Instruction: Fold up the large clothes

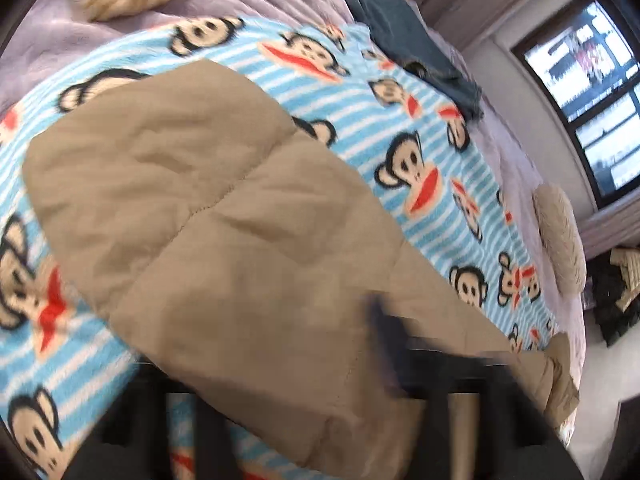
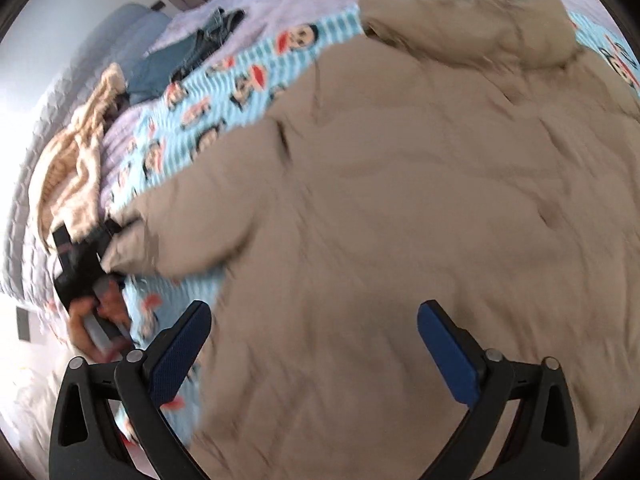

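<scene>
Barely begun: your big tan quilted puffer jacket (image 2: pixel 400 200) lies spread flat, back panel up, across the blue-and-white striped fleece blanket printed with monkey faces (image 1: pixel 360 92), and neither sleeve is yet folded in. That blanket is the landmark. The jacket covers its middle, hood (image 2: pixel 468 28) towards the far edge, one sleeve angling out to the side.

At that sleeve's cuff (image 2: pixel 128 248), your left gripper (image 2: pixel 102 242) sits closed down on the fabric, your hand (image 2: pixel 92 320) wrapped round its handle just off the blanket's edge. From its own camera the claw is a dark smear, so how much cloth it has is hard to judge.

Your right gripper (image 2: pixel 314 344) hangs over the jacket's near part with its blue pads (image 2: pixel 448 352) set wide, nothing between them, no cloth touched.

Beyond the blanket's far side lie dark blue denim jeans (image 1: pixel 404 28) and a cream cable-knit sweater (image 2: pixel 76 168), both in loose heaps on the pale lilac bedcover (image 1: pixel 60 36).

Everything remains: both sleeves across the back, then the body doubled over.
</scene>
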`<action>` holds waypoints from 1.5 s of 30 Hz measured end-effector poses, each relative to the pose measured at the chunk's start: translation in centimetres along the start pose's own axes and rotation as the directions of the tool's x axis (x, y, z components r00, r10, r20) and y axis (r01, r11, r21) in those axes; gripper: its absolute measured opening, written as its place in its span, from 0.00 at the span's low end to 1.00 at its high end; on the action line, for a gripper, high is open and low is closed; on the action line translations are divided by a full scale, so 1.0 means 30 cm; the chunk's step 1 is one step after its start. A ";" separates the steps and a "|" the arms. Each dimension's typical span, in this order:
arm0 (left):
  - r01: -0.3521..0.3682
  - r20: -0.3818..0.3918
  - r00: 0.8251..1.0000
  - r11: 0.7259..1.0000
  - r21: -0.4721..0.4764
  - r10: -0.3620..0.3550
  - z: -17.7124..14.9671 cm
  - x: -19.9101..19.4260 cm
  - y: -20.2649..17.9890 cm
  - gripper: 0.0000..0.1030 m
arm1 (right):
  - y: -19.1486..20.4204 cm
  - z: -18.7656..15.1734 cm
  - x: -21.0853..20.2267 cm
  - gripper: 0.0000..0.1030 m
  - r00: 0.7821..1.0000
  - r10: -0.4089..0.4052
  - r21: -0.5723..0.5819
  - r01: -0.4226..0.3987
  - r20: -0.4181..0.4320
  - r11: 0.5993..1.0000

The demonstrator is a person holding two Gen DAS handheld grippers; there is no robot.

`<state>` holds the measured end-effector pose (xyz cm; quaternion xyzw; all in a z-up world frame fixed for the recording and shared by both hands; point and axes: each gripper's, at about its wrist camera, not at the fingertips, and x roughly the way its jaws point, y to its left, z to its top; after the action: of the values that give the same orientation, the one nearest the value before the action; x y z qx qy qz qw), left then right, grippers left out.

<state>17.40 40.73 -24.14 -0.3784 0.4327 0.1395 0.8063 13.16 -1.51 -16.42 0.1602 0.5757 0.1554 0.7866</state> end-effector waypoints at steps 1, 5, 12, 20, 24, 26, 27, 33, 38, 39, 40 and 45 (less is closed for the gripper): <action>0.026 -0.012 1.000 1.000 0.001 -0.026 0.008 0.002 0.004 0.13 | 0.010 0.022 0.021 0.52 1.000 0.015 0.011 -0.015 0.000 1.000; 0.034 0.032 0.999 0.995 0.090 -0.037 0.017 -0.064 -0.054 0.12 | 0.041 0.080 0.126 0.14 0.997 0.080 0.047 -0.079 -0.012 0.996; 0.138 0.073 0.982 0.929 0.343 -0.173 -0.022 -0.257 -0.288 0.12 | 0.116 0.103 0.354 0.14 0.983 0.162 0.037 -0.159 -0.082 0.987; 0.309 -0.065 0.941 0.765 0.565 -0.333 -0.248 -0.296 -0.686 0.12 | 0.047 0.077 0.305 0.13 0.974 0.199 0.083 -0.191 -0.105 0.978; 0.387 -0.161 0.913 0.673 0.630 -0.375 -0.434 -0.274 -0.894 0.12 | -0.089 0.044 0.093 0.13 0.993 0.119 0.069 -0.117 -0.022 0.991; 0.421 -0.212 0.900 0.632 0.650 -0.380 -0.533 -0.248 -0.977 0.12 | -0.173 0.027 -0.010 0.13 0.998 0.054 0.079 -0.056 0.029 0.995; 0.428 -0.241 0.898 0.608 0.669 -0.368 -0.605 -0.231 -1.020 0.12 | -0.220 0.019 -0.060 0.13 0.998 0.016 0.092 -0.021 0.054 0.996; 0.324 -0.267 0.946 0.503 0.801 -0.185 -0.975 -0.042 -1.123 0.12 | -0.485 -0.022 -0.262 0.14 0.971 -0.202 0.191 0.175 0.130 0.966; 0.255 -0.240 0.966 0.475 0.842 -0.093 -1.087 0.015 -1.064 0.73 | -0.562 -0.029 -0.258 0.14 0.971 -0.217 0.229 0.190 0.099 0.955; 0.244 -0.217 0.970 0.477 0.844 -0.113 -1.088 -0.025 -1.049 0.78 | -0.562 -0.025 -0.255 0.14 0.972 -0.214 0.231 0.187 0.097 0.955; 0.252 -0.217 0.968 0.471 0.846 -0.127 -1.083 -0.046 -1.039 0.78 | -0.562 -0.015 -0.252 0.14 0.972 -0.214 0.233 0.187 0.097 0.954; 0.238 -0.175 0.969 0.484 0.842 -0.172 -0.971 -0.244 -0.924 0.78 | -0.518 -0.016 -0.286 0.48 0.969 -0.220 0.164 0.200 0.115 0.966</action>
<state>11.16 1.49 -14.57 0.0163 0.4231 -0.2020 0.8831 11.16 -19.16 -15.90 0.1674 0.5462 0.0158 0.8206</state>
